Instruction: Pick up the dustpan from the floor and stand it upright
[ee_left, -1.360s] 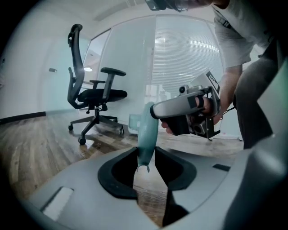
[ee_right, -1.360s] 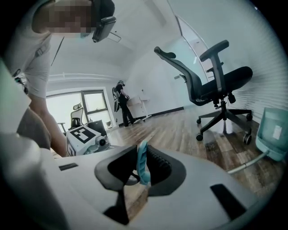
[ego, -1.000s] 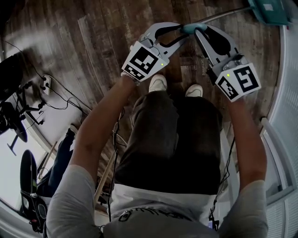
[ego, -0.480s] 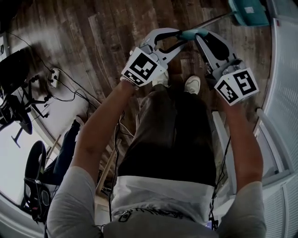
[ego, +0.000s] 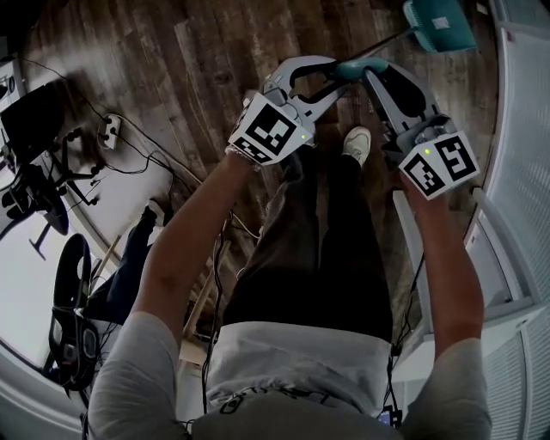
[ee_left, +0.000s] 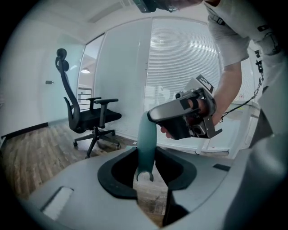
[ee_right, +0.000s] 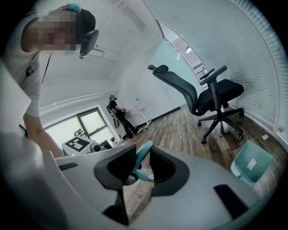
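Clamping the handle from both sides, left gripper and right gripper met; its rod ran rightward to the dustpan.

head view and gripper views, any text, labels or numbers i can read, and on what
No text reads clearly.
White label on the dustpan: too small to read.
Print on the shirt hem: too blurred to read.
Marker cubes: square patterns, no letters.

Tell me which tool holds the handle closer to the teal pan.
The right tool, on the side of the pan; the left tool holds the handle at its free end.
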Demonstrator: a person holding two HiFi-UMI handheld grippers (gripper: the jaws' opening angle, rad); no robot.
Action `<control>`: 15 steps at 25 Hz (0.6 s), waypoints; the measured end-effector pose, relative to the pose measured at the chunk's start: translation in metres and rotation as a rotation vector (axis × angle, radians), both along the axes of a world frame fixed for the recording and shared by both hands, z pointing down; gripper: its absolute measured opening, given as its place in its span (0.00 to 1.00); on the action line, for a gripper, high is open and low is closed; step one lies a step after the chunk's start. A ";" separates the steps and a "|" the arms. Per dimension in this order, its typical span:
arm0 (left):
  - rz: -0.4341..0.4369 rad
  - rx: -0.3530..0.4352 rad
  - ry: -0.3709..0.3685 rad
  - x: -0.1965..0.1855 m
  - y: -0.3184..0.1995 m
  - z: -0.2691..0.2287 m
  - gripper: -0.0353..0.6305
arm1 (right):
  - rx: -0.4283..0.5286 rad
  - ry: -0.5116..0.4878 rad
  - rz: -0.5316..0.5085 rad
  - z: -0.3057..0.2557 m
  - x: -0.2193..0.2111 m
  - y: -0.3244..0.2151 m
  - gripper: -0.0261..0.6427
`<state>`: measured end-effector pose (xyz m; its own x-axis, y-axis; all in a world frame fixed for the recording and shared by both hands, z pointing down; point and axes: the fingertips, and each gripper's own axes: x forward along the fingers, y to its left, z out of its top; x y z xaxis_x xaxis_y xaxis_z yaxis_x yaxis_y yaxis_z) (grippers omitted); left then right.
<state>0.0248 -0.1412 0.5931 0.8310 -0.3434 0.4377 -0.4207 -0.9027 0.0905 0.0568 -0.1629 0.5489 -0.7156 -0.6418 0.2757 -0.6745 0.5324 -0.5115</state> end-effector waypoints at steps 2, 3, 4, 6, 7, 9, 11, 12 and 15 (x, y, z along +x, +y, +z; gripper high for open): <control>-0.002 0.004 -0.001 0.001 0.003 -0.012 0.23 | -0.007 -0.005 0.003 -0.011 0.002 0.003 0.14; -0.005 0.004 -0.001 0.001 0.005 -0.017 0.23 | -0.009 -0.007 0.003 -0.015 0.003 0.004 0.15; -0.008 0.004 0.001 0.001 0.007 -0.022 0.23 | -0.011 -0.009 0.001 -0.018 0.003 0.005 0.15; -0.014 0.005 0.004 0.000 0.011 -0.030 0.23 | -0.014 -0.017 -0.002 -0.025 0.003 0.008 0.15; -0.018 0.007 0.005 -0.001 0.013 -0.034 0.23 | -0.015 -0.023 -0.003 -0.029 0.003 0.010 0.16; -0.027 0.018 0.009 -0.002 0.013 -0.043 0.23 | -0.011 -0.033 -0.007 -0.036 0.002 0.009 0.16; -0.041 0.029 0.016 -0.005 0.010 -0.050 0.23 | -0.003 -0.040 -0.010 -0.042 0.001 0.007 0.16; -0.049 0.030 0.019 -0.006 0.010 -0.052 0.23 | -0.003 -0.045 -0.010 -0.044 -0.001 0.006 0.16; -0.070 0.021 0.023 -0.010 0.012 -0.059 0.23 | -0.024 -0.065 0.002 -0.049 -0.003 0.007 0.16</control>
<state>0.0146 -0.1288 0.5337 0.8141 -0.4100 0.4112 -0.4812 -0.8727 0.0824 0.0534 -0.1558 0.5000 -0.7312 -0.6368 0.2444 -0.6406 0.5181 -0.5667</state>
